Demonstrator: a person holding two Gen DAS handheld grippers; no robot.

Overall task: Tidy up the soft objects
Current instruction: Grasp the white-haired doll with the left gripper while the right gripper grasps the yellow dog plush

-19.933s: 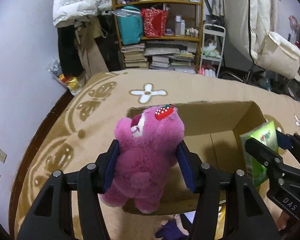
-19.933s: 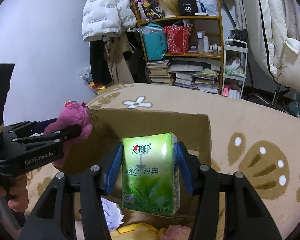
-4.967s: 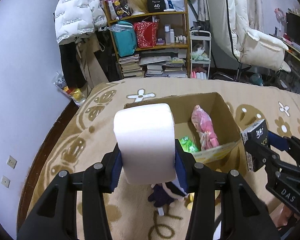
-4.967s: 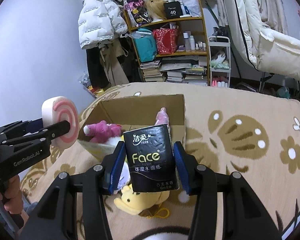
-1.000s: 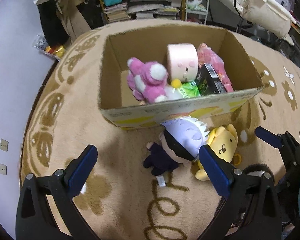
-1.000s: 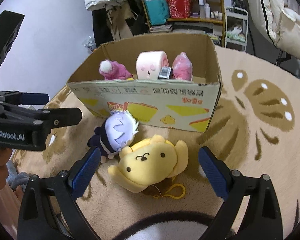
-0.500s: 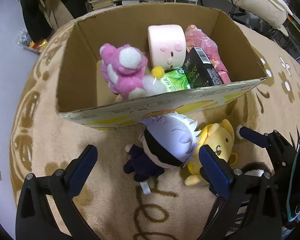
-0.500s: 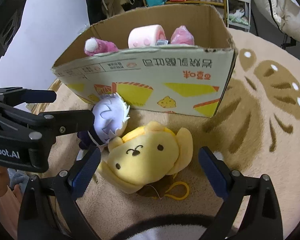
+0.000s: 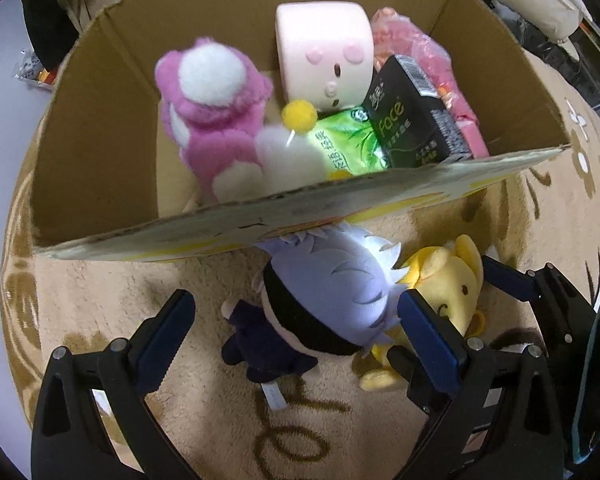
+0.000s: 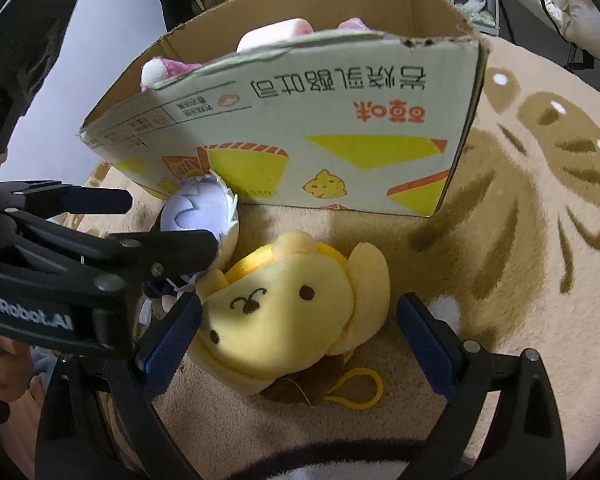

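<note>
Two soft toys are left on the rug in front of the box: a white-haired doll and, touching it on its right, a yellow plush dog. Half a second ago both were framed from higher up; now each is bracketed by blue pads, so both tools have been lowered onto them. The left gripper is spread wide around the doll, and the right gripper is spread wide around the dog; nothing is squeezed yet. The pink roll-shaped pillow and the black tissue pack, carried five seconds ago, are now seen inside the cardboard box beside the pink bear and green tissue pack. Only these last two pickups are judged to remain.
</note>
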